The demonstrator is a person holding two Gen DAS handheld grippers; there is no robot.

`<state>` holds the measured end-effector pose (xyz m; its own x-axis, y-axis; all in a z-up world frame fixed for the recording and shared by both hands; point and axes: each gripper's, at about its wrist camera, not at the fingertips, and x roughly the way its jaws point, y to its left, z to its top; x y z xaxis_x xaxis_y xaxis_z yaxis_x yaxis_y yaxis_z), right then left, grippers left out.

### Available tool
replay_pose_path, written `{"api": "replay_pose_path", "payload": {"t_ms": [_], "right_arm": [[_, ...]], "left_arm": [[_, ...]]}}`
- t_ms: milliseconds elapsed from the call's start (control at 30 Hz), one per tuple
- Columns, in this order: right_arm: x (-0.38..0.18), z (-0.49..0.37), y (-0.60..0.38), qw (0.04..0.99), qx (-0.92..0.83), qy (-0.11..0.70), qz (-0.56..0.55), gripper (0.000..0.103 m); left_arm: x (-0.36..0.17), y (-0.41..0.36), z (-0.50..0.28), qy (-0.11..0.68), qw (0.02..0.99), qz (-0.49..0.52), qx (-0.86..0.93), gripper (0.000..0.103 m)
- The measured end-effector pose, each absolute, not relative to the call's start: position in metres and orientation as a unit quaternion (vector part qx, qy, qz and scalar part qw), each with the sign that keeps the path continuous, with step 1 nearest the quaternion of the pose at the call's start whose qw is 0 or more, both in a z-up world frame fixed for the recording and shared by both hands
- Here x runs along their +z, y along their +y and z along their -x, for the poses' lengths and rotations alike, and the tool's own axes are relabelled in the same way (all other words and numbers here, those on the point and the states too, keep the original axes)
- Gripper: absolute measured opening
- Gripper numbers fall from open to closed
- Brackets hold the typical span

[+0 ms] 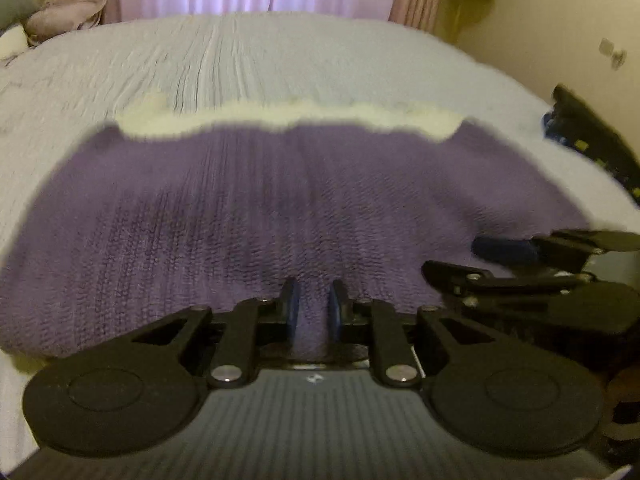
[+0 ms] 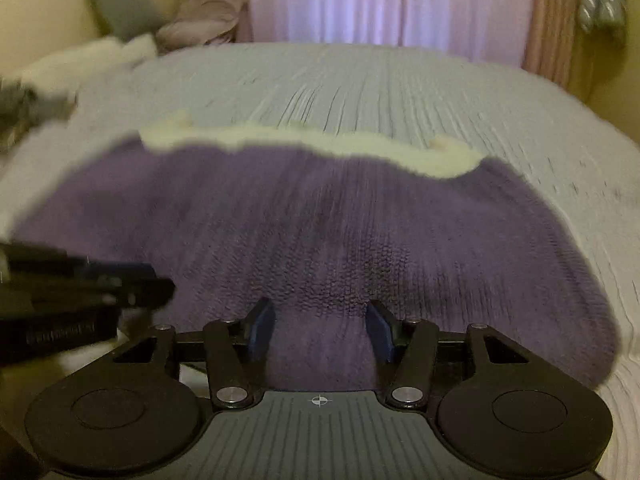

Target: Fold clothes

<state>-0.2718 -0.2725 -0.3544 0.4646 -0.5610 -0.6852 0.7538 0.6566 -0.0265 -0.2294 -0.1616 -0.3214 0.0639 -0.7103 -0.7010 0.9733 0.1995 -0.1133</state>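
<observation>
A purple knitted sweater [image 1: 280, 216] with a cream fuzzy trim [image 1: 288, 118] along its far edge is seen spread on a bed covered by a light crinkled bedspread [image 1: 240, 56]. Its near edge is pinched by the left gripper [image 1: 313, 306], jaws pressed close on a fold, and bunched fabric is held between the wider-set jaws of the right gripper [image 2: 320, 330]. No readable writing or brand can be made out; pink curtains [image 2: 380, 4] hang behind.
</observation>
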Motion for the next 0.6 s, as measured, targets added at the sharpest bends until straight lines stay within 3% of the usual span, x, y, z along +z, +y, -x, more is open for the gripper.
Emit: {"api": "replay_pose_path", "payload": {"t_ms": [200,400,600], "right_arm": [[-0.329,0.282,-0.288,0.843,-0.376,0.338,-0.185,0.053],[-0.293,0.293,-0.337,0.848,-0.427,0.26,-0.174,0.053],[-0.309,0.29,-0.406,0.834,-0.459,0.268,-0.15,0.053]], "left_arm": [[-0.289,-0.158,0.217,0.327,0.698,-0.179,-0.611,0.014],[-0.256,-0.189,0.178,0.283,0.721,-0.156,-0.613,0.013],[-0.283,-0.246,0.143,0.31,0.706,-0.171,-0.613,0.014]]}}
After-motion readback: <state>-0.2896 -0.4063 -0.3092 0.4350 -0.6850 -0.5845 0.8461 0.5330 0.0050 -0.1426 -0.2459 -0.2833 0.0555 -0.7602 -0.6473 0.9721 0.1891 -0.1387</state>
